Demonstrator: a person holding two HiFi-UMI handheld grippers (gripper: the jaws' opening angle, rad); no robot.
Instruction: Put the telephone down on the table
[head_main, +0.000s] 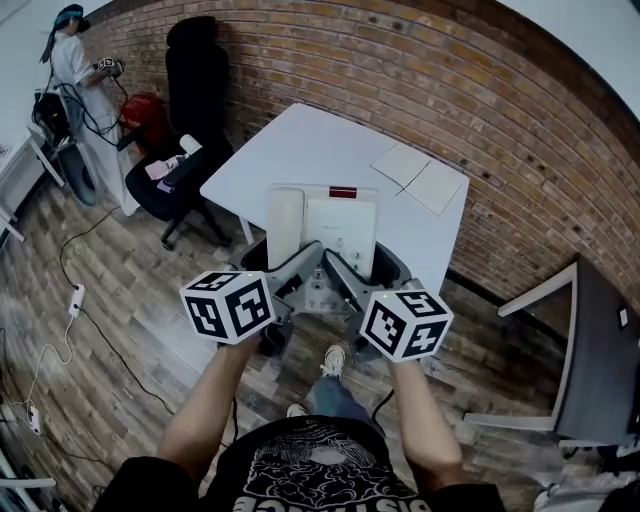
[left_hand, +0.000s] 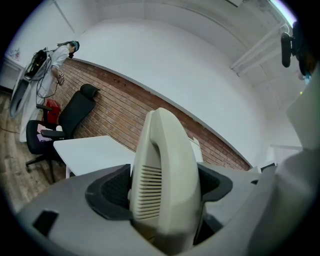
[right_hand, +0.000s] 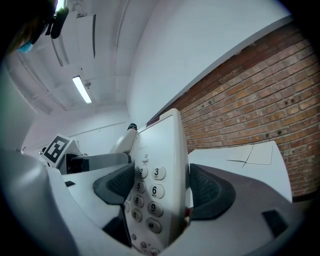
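A cream desk telephone (head_main: 338, 234) hangs in the air over the near edge of the white table (head_main: 290, 150), held by both grippers. My left gripper (head_main: 296, 268) is shut on its handset (left_hand: 162, 180), which fills the gap between the dark pads. My right gripper (head_main: 352, 272) is shut on the telephone's body, its keypad (right_hand: 150, 197) turned toward the camera, one pad (right_hand: 210, 192) pressed on each side. In the head view the marker cubes hide most of the jaws.
Two beige sheets (head_main: 418, 178) lie at the table's far right corner. A black office chair (head_main: 190, 130) stands left of the table, and a person (head_main: 85, 90) stands at the far left. A brick wall (head_main: 480, 90) runs behind. A dark desk (head_main: 600, 350) is at the right.
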